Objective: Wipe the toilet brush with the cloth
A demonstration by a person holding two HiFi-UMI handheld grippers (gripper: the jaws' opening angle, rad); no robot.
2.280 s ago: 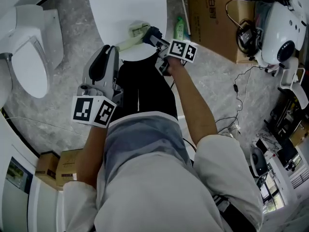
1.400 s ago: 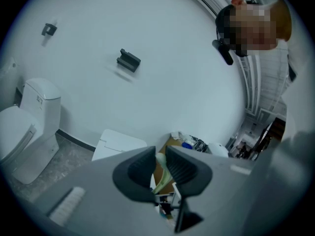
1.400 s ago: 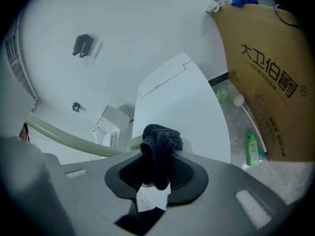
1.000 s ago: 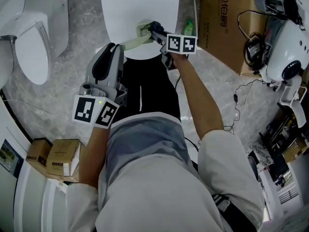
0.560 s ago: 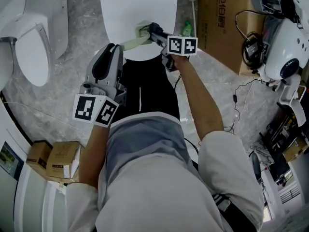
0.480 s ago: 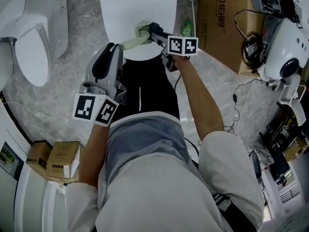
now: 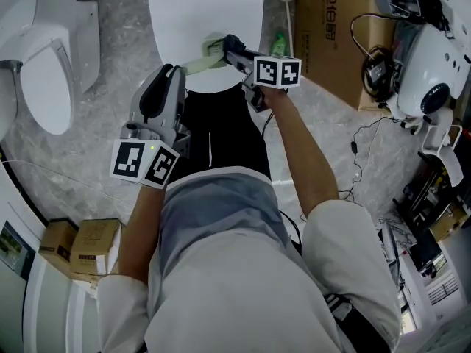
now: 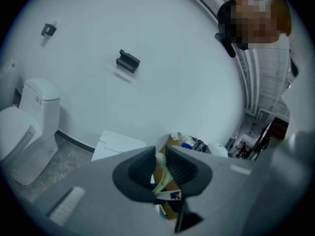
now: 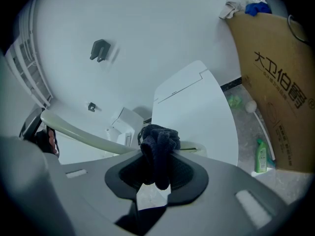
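Two grippers met over one pale-green toilet brush point(image 7: 197, 64). The left gripper point(image 7: 175, 72) stood with its jaws pressed onto the brush's handle point(image 8: 162, 172), which showed as a thin pale strip pinched between the dark pads in the left gripper view. From there the brush ran forward and to the right, across to the right gripper point(image 7: 230, 47). The right gripper's jaws pinched a dark blue cloth point(image 9: 158, 140), bunched up above the pads and lying against the handle, which passed just beyond the jaw tips from the left side of that view to the right. Whether the jaws also caught the handle under the cloth could not be told. Both gripper tips were close together, with a white oval tabletop point(image 7: 206, 13) directly beyond and below them. To the right of the right gripper, on the grey stone floor, a green bottle point(image 9: 261, 156) stood beside a brown cardboard box point(image 9: 280, 87) — well apart from the brush. Far to the left of the left gripper stood a white toilet point(image 7: 48, 57).
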